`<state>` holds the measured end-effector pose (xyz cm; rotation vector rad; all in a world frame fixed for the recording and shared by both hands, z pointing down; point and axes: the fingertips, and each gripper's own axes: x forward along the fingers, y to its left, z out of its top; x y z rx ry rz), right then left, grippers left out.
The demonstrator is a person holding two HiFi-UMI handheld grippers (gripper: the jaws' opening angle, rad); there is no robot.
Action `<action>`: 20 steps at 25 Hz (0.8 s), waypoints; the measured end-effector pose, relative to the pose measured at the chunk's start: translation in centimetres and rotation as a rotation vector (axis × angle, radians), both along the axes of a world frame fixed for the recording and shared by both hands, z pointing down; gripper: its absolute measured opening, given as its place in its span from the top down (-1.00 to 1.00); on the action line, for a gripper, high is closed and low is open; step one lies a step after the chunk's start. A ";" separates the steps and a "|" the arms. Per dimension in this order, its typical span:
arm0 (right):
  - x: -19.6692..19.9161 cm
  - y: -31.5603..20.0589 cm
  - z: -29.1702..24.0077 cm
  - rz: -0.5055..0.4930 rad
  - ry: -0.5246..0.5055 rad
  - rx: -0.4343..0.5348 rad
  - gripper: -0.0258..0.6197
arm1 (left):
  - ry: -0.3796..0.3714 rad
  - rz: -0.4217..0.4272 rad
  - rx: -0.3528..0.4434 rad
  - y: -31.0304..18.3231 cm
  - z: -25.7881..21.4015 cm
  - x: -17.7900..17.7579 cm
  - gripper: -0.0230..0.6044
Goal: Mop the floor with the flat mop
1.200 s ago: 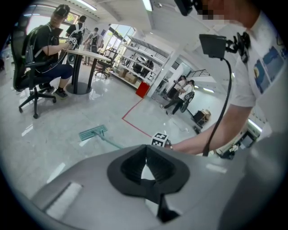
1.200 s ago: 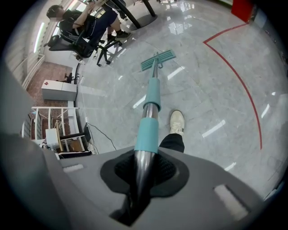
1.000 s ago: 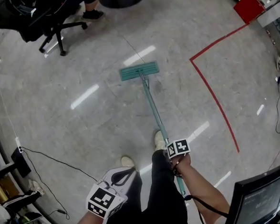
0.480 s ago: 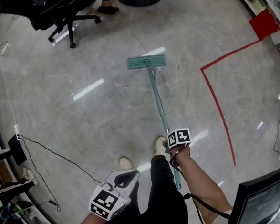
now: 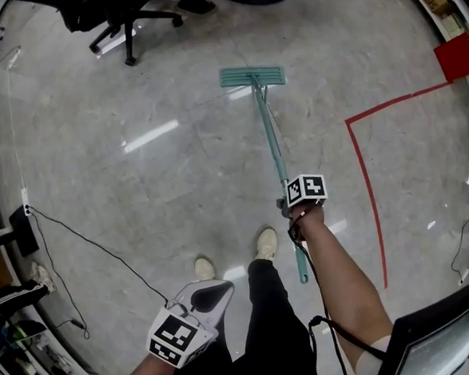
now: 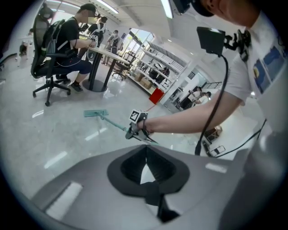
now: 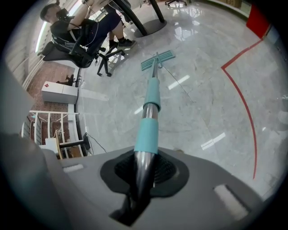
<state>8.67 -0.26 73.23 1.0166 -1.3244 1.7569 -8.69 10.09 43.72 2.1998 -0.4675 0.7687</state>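
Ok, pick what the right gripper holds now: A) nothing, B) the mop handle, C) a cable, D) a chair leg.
B: the jaws of the right gripper are shut on the mop handle, which runs from them out to the mop head.

The right arm (image 5: 341,283) stretches forward and down. The right hand-held gripper (image 5: 287,209) points steeply downward, its jaws clamped tight on the mop handle (image 7: 150,112). The left hand-held gripper (image 5: 210,292) is held low and close to the body, angled downward, its jaws pressed together with nothing between them.
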 end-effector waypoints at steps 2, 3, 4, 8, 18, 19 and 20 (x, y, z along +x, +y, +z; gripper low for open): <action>0.6 -2.6 0.0 -0.001 -0.005 0.005 0.78 | -0.002 -0.006 -0.002 -0.1 -0.1 0.0 0.92; 0.9 -3.7 -0.1 0.002 -0.009 0.007 0.78 | -0.003 -0.009 -0.003 0.0 -0.1 -0.1 0.92; 1.2 -4.6 -0.1 0.006 -0.014 0.008 0.78 | -0.006 -0.010 -0.005 0.0 0.0 -0.1 0.92; 1.7 -5.8 -0.5 0.008 -0.013 0.018 0.78 | -0.020 -0.013 -0.005 0.2 0.4 -0.7 0.92; 0.3 7.4 -3.0 -0.021 -0.014 0.036 0.78 | 0.002 0.052 0.035 1.3 -0.4 -1.6 0.92; -0.1 9.0 -3.3 -0.018 -0.018 0.035 0.78 | 0.003 0.060 0.040 1.5 -0.4 -1.7 0.92; -0.5 10.5 -3.6 -0.014 -0.023 0.034 0.78 | 0.004 0.067 0.044 1.7 -0.4 -1.9 0.92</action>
